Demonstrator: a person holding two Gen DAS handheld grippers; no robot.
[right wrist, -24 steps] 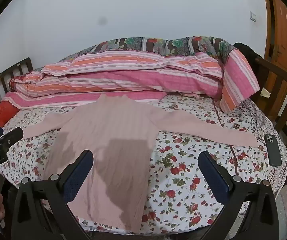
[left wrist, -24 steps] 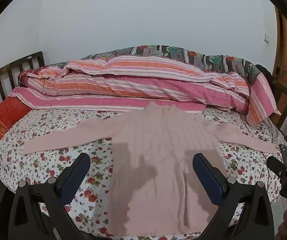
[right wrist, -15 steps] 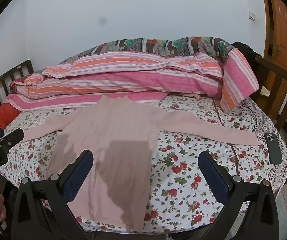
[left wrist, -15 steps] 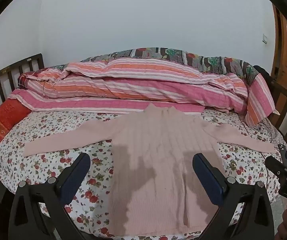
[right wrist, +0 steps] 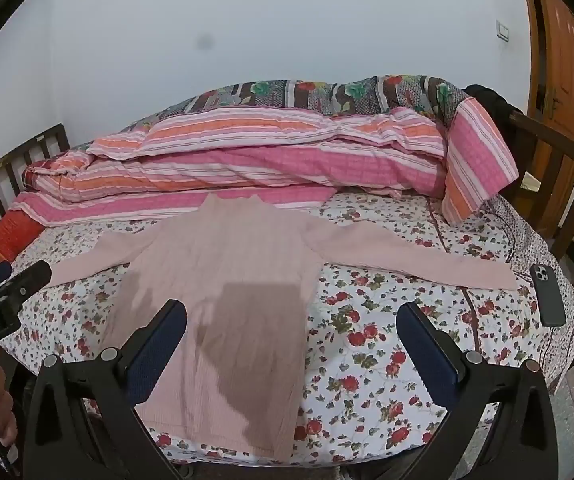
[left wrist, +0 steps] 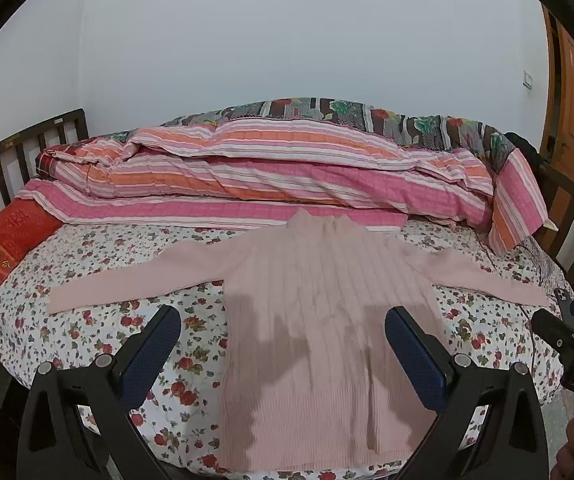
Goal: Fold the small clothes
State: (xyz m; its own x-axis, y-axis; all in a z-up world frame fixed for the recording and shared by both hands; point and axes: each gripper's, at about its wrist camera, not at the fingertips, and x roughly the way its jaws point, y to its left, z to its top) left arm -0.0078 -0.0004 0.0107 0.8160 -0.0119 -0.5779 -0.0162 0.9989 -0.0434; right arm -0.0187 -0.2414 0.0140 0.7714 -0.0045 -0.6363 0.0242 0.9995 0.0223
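A pale pink ribbed sweater [left wrist: 319, 280] lies flat on the floral bedsheet [left wrist: 99, 320], sleeves spread left and right, hem toward me. It also shows in the right wrist view [right wrist: 223, 280]. My left gripper [left wrist: 283, 344] is open and empty, hovering above the sweater's lower body. My right gripper [right wrist: 291, 340] is open and empty, above the sweater's right edge and the sheet [right wrist: 387, 336]. Each gripper shows at the edge of the other's view: the right gripper [left wrist: 571, 332], the left gripper [right wrist: 3, 296].
A rolled pink and orange striped quilt [left wrist: 267, 176] lies along the back of the bed. A red pillow [left wrist: 11, 236] sits at the left. A dark phone [right wrist: 549, 294] lies on the sheet near the right sleeve end. Wooden rails [right wrist: 559, 184] bound both bed ends.
Both grippers have drawn back and risen slightly, so the sweater sits a little lower and farther in view. Both stay open. The sweater has not moved.
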